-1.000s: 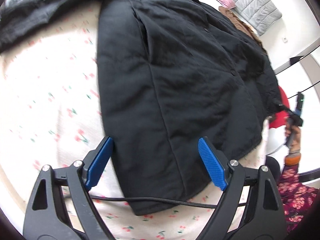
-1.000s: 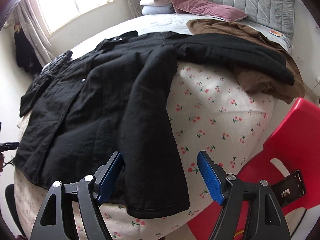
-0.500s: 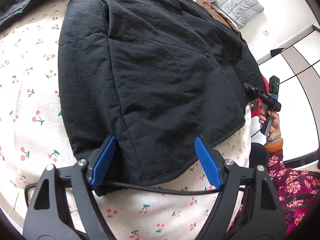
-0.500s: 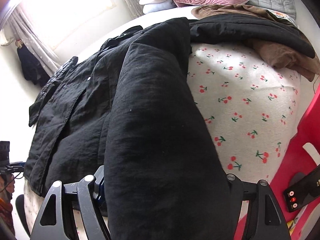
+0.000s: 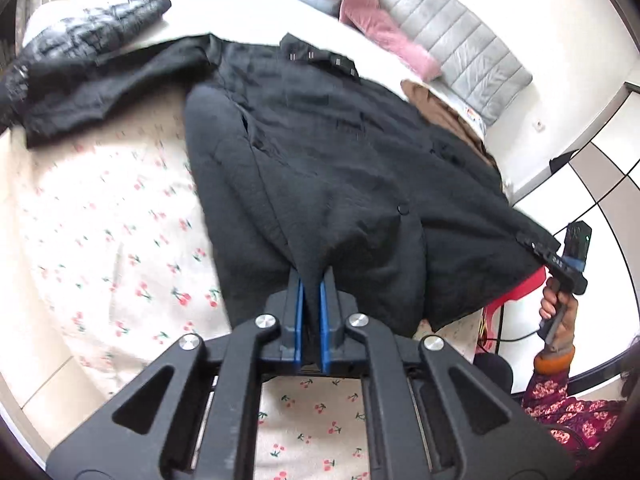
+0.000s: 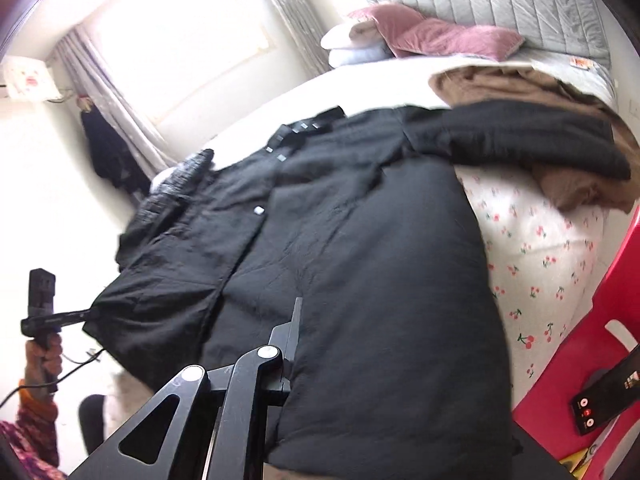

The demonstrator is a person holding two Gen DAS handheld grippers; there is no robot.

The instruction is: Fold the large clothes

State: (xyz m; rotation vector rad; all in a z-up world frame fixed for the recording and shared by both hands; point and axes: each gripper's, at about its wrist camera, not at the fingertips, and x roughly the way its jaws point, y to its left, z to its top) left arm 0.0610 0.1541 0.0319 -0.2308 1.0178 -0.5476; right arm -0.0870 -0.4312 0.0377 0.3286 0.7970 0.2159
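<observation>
Black coat (image 5: 340, 168) spread on bed, hem pinched up.

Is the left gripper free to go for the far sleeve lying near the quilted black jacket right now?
Probably not. The left gripper is shut on the black coat hem, so it must let go first. The sleeve itself lies uncovered on the bedsheet.

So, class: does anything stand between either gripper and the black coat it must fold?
Nothing visible does. The left gripper is already shut on the hem of the black coat. The coat drapes over the right gripper, hiding whether it is shut.
</observation>
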